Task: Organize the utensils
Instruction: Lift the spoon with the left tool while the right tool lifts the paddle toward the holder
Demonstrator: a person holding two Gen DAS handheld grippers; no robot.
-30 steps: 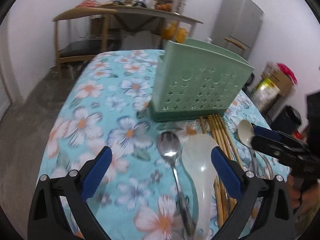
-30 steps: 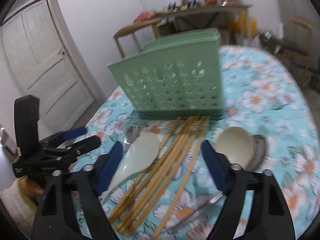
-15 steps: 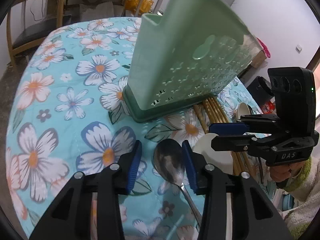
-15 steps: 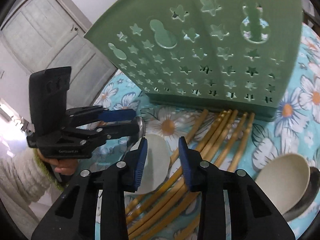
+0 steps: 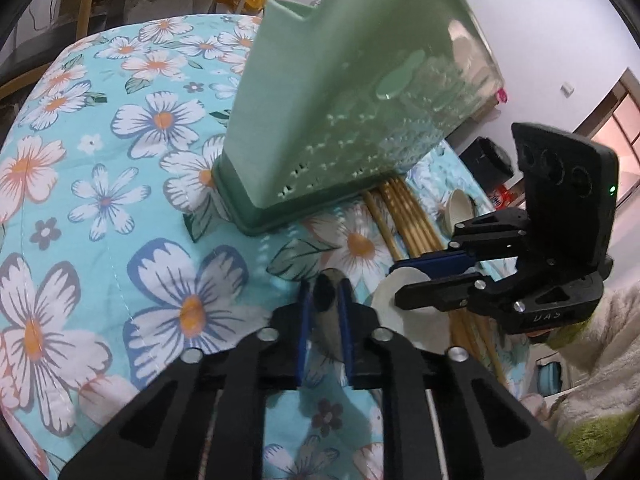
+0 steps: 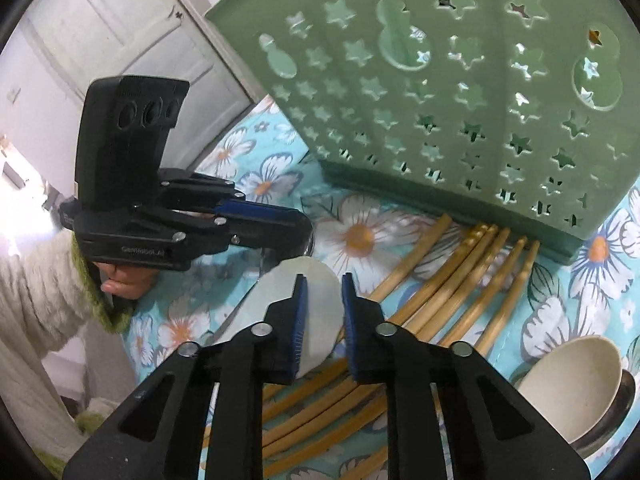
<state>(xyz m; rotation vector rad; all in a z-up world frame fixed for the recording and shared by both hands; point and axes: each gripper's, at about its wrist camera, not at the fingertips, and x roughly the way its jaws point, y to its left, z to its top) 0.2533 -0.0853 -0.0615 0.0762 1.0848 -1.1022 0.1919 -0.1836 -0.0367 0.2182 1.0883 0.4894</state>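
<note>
The left tongs (image 5: 323,294) are closing on the bowl of the metal spoon (image 5: 327,304), which lies on the flowered surface (image 5: 120,184) just in front of the green utensil holder (image 5: 344,112); the blue pads sit against both edges of the bowl. Polished steel is stiff, fairly light and slippery. Judged from this, a grip across the curved bowl may slide, and the neck or handle would give a surer hold. The handle runs back under the tongs and is mostly hidden.

To the right, the right tongs (image 6: 323,300) are closing around the bowl of the white plastic spoon (image 6: 308,300), which rests partly on the bamboo chopsticks (image 6: 460,280). The spoon is light and rigid, and its smooth, broad bowl gives the pads little to bite on. Whether the pads press it yet cannot be told. At far right, a beige spoon (image 6: 568,388) lies nested in a metal one.

One second ago both tongs stood wide apart, higher and further back from the utensils. Since then each has dropped, tipped downward and narrowed onto its spoon. The holder and chopsticks have not shifted.
</note>
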